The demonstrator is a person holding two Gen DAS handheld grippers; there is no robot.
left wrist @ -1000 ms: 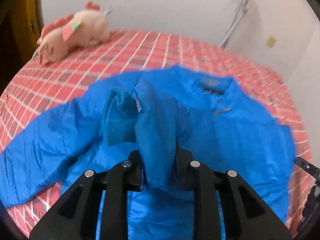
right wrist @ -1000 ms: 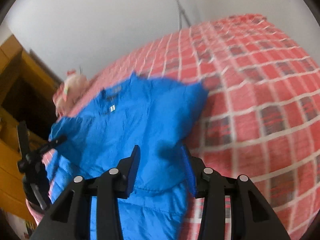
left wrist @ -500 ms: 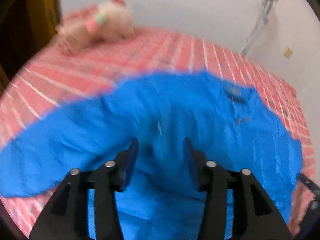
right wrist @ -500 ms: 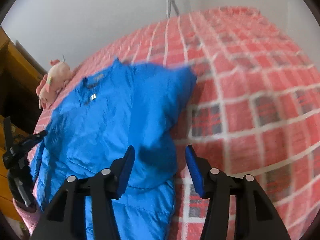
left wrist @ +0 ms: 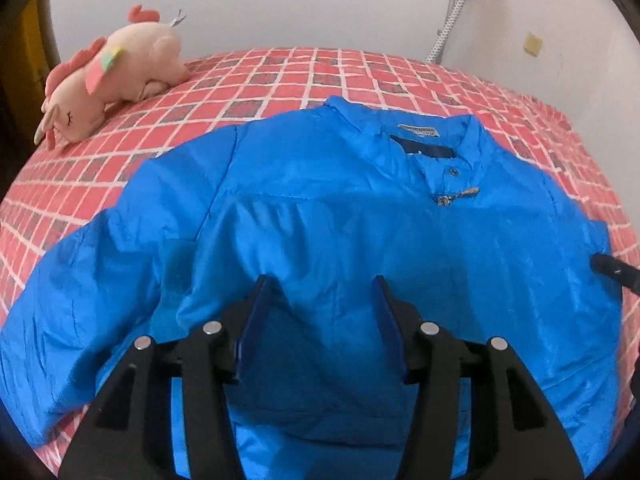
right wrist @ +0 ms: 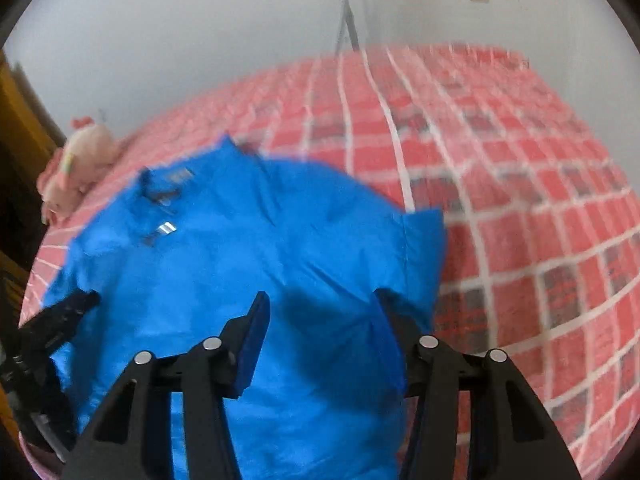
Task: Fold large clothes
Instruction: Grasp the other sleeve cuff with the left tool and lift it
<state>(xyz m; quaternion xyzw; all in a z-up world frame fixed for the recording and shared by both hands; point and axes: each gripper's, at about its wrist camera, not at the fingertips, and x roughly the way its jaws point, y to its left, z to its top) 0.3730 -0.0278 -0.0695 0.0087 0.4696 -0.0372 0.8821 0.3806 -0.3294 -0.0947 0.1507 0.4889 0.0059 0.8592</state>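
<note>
A bright blue jacket (left wrist: 360, 216) lies spread on the bed, collar and zipper pull at the far side, both sleeves folded in over the body. My left gripper (left wrist: 322, 292) is open just above the jacket's lower middle, holding nothing. In the right wrist view the jacket (right wrist: 248, 264) fills the lower left. My right gripper (right wrist: 320, 308) is open over the jacket's right side near the folded sleeve, empty. The left gripper's dark body (right wrist: 52, 320) shows at the left edge there; the right gripper's tip (left wrist: 616, 272) shows at the right edge of the left wrist view.
The bed has a red and white checked cover (left wrist: 280, 76) (right wrist: 520, 200). A pink plush toy (left wrist: 112, 80) (right wrist: 76, 164) lies at the far left corner. A white wall with a hose (left wrist: 452, 12) stands behind. A wooden frame (right wrist: 20, 128) is at the left.
My left gripper let go of the sleeve, which now lies flat on the jacket body. Both grippers have opened wider and pulled back slightly; the right view swung right.
</note>
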